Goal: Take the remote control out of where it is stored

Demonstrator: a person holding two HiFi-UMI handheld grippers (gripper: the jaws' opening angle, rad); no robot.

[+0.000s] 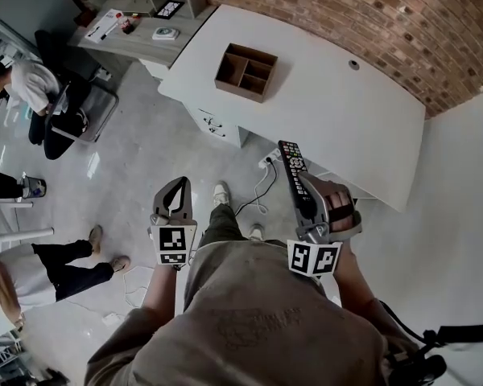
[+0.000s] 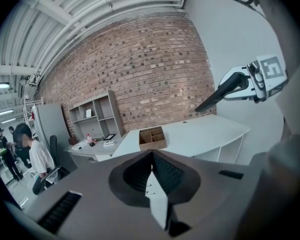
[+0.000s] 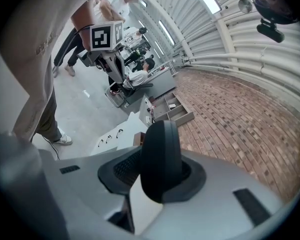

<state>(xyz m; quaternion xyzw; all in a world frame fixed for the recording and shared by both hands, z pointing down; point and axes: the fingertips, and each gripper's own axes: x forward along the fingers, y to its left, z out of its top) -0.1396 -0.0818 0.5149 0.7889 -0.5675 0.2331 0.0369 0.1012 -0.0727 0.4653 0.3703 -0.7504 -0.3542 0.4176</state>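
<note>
1. Grip comes nearest: my right gripper (image 1: 307,190) is clamped on the lower end of the remote control (image 1: 291,163), near me and right of centre. The button face looks up and the long end juts forward toward the desk. In the right gripper view the rounded butt end (image 3: 160,159) fills the gap between the pads. Held by one end like this it can lever, so I judge quick swings risky.
2. To its left, equally near, my left gripper (image 1: 175,190) has its jaws closed tip to tip on nothing. I read it as idle, kept well apart from the right one so it cannot knock the load.
3. Beyond both is bare floor, with a cable (image 1: 262,191) trailing near the foot of the desk. It lies below my carry path, so it should not snag anything.
4. Farther on stands the white desk (image 1: 346,127), with the wooden divided box (image 1: 245,71) toward its far left. The compartments I can see look empty. I take the box to be the storage place, and since the remote is well apart from it, I judge the taking-out done.
5. Farthest are a second desk (image 1: 145,43) with small items on the left and the brick wall (image 1: 346,14) behind.
</note>
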